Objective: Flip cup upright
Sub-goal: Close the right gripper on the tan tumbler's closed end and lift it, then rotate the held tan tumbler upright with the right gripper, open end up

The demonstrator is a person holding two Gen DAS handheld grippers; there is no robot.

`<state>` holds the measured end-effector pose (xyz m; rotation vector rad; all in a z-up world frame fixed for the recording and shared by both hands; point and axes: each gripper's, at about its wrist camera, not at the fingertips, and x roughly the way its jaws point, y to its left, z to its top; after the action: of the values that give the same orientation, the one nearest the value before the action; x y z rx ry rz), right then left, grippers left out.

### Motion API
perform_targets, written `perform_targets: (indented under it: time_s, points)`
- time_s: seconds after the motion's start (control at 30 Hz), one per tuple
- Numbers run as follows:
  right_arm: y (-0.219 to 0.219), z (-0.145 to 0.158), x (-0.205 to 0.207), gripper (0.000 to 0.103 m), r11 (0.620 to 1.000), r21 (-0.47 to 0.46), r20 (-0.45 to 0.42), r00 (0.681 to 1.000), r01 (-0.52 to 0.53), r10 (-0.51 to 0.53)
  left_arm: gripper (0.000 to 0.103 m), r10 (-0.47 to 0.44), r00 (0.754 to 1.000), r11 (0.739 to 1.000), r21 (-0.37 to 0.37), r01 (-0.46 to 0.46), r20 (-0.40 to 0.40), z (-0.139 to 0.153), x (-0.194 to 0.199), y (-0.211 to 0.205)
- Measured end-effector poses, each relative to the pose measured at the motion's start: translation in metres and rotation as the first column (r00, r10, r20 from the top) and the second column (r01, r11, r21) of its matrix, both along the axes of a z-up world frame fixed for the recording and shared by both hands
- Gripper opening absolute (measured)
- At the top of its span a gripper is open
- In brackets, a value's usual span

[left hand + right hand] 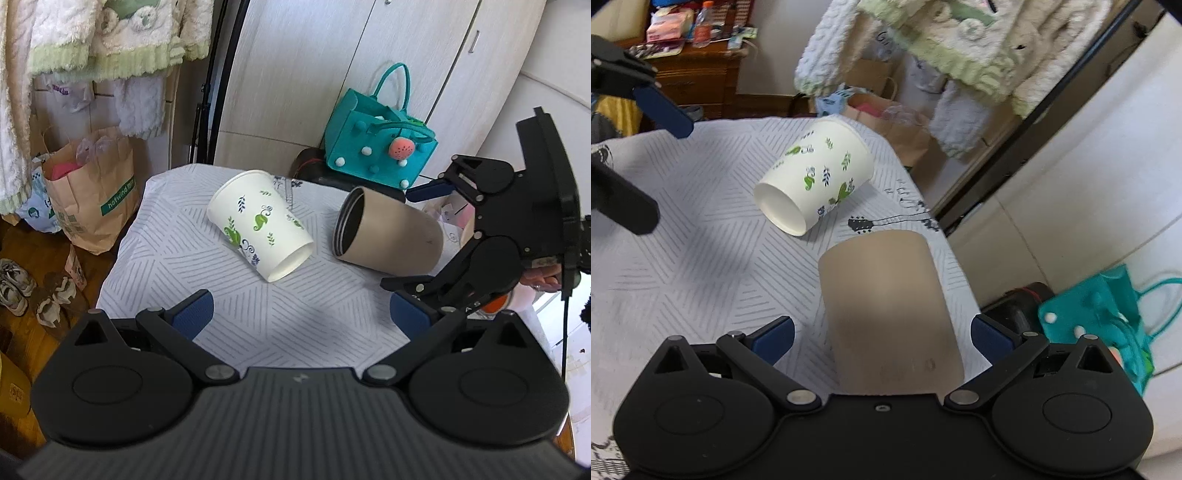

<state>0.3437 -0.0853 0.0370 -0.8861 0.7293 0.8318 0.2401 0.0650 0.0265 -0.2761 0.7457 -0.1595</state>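
Two cups lie on their sides on a table covered by a white cloth (236, 317) printed with grey hatched lines. The beige cup (388, 234) lies near the cloth's far right edge, its dark open mouth turned toward the cloth's middle and its closed base toward the right gripper (413, 240). That gripper's jaws are spread wide, one blue pad above the cup's base end and one below it; in the right wrist view the cup body fills the gap between the fingers, with clear space on both sides, though the near end of the cup is blurred and contact at the base cannot be judged with certainty. The white paper cup (258, 223), printed with green and blue leaf motifs, lies just left of the beige cup, apart from it, base toward the near side and rim toward the far edge. The left gripper (301, 317) is over the near part of the cloth, jaws spread, pinching nothing. Beyond the far right corner stands a teal felt bag (373, 147); a brown paper bag (92, 206) sits on the floor to the left.
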Motion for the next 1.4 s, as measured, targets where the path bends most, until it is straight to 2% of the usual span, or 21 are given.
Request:
perform_targets:
  time_s: [0.13, 0.23, 0.47, 0.63, 0.87, 1.13, 1.33, 1.4]
  points:
    - [0.001, -0.008, 0.012, 0.102, 1.000, 0.008, -0.048, 0.999, -0.005, 0.005, 0.103, -0.002, 1.000, 1.000, -0.008, 0.002, -0.015, -0.006, 0.006, 0.004]
    - [0.000, -0.013, 0.021, 0.088, 0.999, 0.007, -0.057, 0.998, 0.036, -0.035, 0.103, 0.004, 1.000, 1.000, -0.009, -0.004, -0.017, -0.008, 0.008, 0.006]
    - [-0.005, -0.007, 0.014, 0.086, 0.986, 0.027, -0.122, 0.980, 0.162, -0.157, 0.103, 0.000, 1.000, 1.000, -0.021, -0.001, -0.029, -0.010, 0.009, 0.007]
    - [-0.014, -0.001, -0.007, 0.086, 0.953, 0.030, -0.233, 0.929, 0.303, -0.288, 0.103, -0.023, 0.999, 0.999, -0.041, 0.022, -0.029, -0.006, -0.002, 0.003]
    - [-0.032, 0.007, -0.055, 0.085, 0.904, 0.039, -0.355, 0.851, 0.427, -0.386, 0.103, -0.099, 0.994, 0.991, -0.099, 0.095, -0.045, 0.001, -0.021, -0.011]
    - [-0.048, 0.020, -0.094, 0.083, 0.849, 0.106, -0.428, 0.795, 0.518, -0.431, 0.103, -0.164, 0.984, 0.976, -0.154, 0.152, -0.068, 0.002, -0.035, -0.033]
    - [-0.063, 0.018, -0.107, 0.083, 0.800, 0.164, -0.447, 0.766, 0.577, -0.461, 0.103, -0.210, 0.974, 0.959, -0.210, 0.189, -0.085, -0.004, -0.031, -0.054]
    - [-0.069, 0.017, -0.111, 0.082, 0.788, 0.197, -0.440, 0.771, 0.584, -0.461, 0.103, -0.236, 0.969, 0.945, -0.248, 0.213, -0.070, -0.006, -0.031, -0.060]
